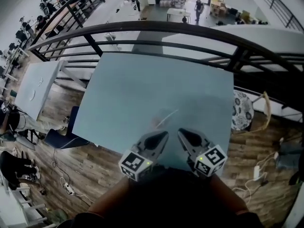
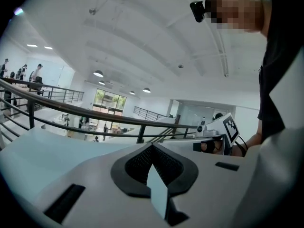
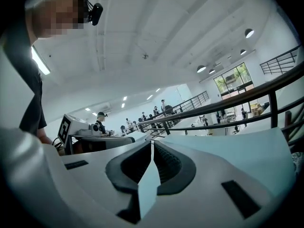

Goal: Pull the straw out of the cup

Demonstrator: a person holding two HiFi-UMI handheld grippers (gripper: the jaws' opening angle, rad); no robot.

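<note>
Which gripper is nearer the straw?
The left gripper: its tip sits just short of the straw's near end. The right gripper points past the straw's right side, farther off. Both are shut.

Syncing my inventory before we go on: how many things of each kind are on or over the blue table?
cup: 1, clear and faint in the head view
straw: 1
grippers: 2, the left gripper and the right gripper, both shut with nothing between the jaws
Total: 4
</note>
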